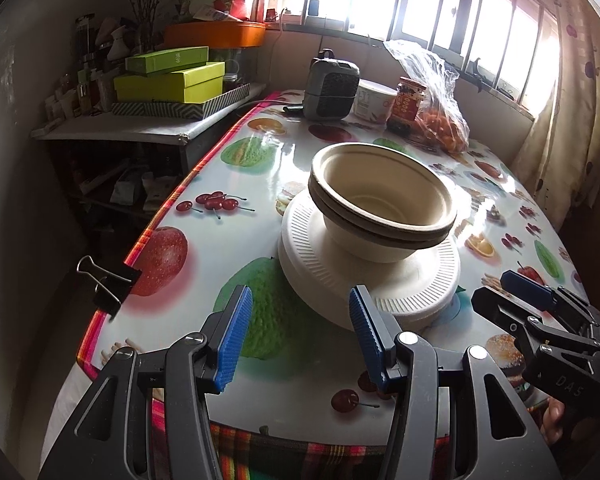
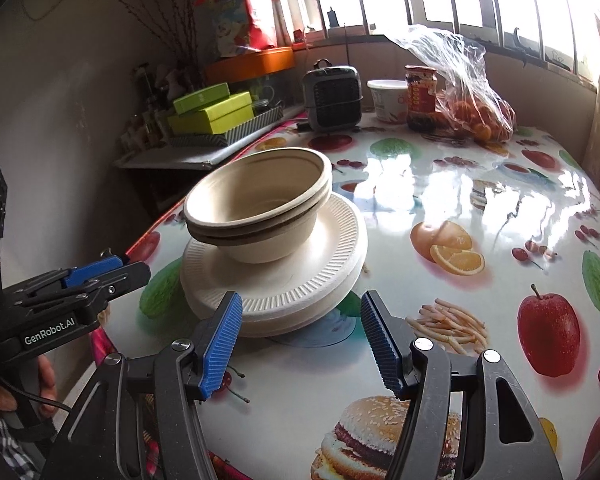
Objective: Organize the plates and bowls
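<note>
Where two nested beige paper bowls (image 1: 382,204) sat on stacked white ribbed paper plates (image 1: 370,280) on the fruit-printed glossy table (image 2: 480,208), "GenRobot.AI" was read on the left gripper (image 2: 96,276). Both it and the right gripper (image 2: 302,344) were seen open, empty. A grey heater (image 2: 332,96) and red-labelled jar (image 2: 420,98) stood well behind.
</note>
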The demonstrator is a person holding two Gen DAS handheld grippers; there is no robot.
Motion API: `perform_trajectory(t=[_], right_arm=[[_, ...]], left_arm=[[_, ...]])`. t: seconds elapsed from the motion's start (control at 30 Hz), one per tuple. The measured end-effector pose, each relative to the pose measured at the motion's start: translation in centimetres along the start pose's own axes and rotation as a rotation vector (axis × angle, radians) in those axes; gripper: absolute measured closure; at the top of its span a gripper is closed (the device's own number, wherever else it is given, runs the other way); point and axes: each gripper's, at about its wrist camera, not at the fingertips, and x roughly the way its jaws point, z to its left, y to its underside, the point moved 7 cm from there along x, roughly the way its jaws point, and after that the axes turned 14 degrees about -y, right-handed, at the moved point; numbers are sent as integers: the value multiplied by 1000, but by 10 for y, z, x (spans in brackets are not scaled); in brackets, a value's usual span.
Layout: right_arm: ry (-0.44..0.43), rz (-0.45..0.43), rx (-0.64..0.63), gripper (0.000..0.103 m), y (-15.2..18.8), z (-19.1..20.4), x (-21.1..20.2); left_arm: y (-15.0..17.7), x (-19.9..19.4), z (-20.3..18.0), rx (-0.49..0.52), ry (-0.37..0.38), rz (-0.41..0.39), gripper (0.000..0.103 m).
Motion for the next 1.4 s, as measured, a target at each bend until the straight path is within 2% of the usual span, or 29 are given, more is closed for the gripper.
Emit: perform_trajectory(t=[0.47,0.73,1.1,1.4], right_arm=[[63,86,0,41,33,-11,15],[75,118,-17,35,39,-9,22],[115,134,-35,22,45,-8,29],[154,126,-45,17,50,-8,30]], left_arm=[[35,18,-2,36,-12,62,51],[43,28,-5,39,-17,99,51],[43,32,-11,64,-43,71,48],[44,33,-14,88,-74,56,45]])
